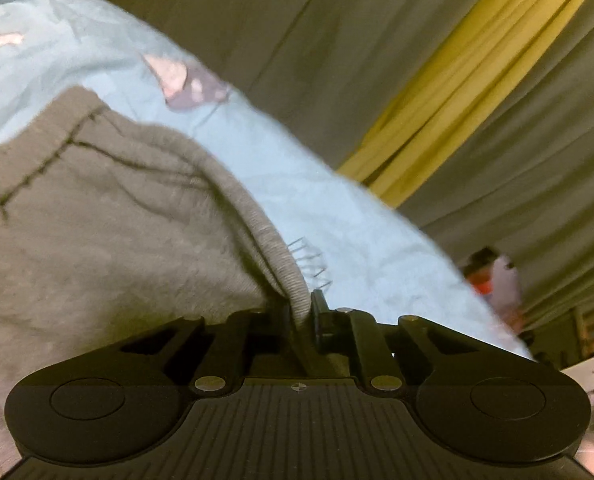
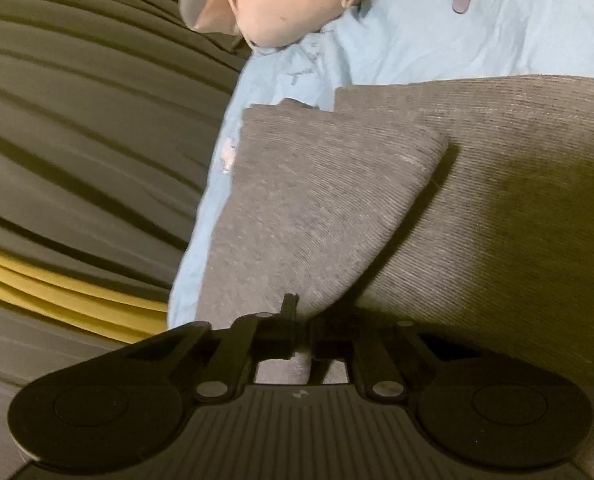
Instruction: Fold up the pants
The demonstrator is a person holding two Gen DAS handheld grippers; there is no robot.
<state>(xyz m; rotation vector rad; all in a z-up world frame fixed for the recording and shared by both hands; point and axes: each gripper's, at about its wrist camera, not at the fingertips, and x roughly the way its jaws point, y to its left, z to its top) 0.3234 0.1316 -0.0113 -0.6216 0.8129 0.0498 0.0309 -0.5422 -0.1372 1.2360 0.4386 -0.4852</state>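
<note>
Left gripper [image 1: 301, 308]: jaws closed on a ribbed hem edge of the grey pants [image 1: 97, 216], the cloth pinched between the pads and rising from them in a fold. Right gripper [image 2: 303, 320]: jaws closed on another part of the same garment — a flap is lifted clear of the layer beneath, casting a shadow on it. The pants lie on a light blue sheet [image 1: 337, 216] with printed pink and purple figures, close to the sheet's edge on both sides. Beyond that edge hang grey curtains [image 1: 257, 20] with a yellow panel [image 1: 457, 92]. A blurred stuffed toy [image 2: 281, 4] rests at the sheet's far edge.
</note>
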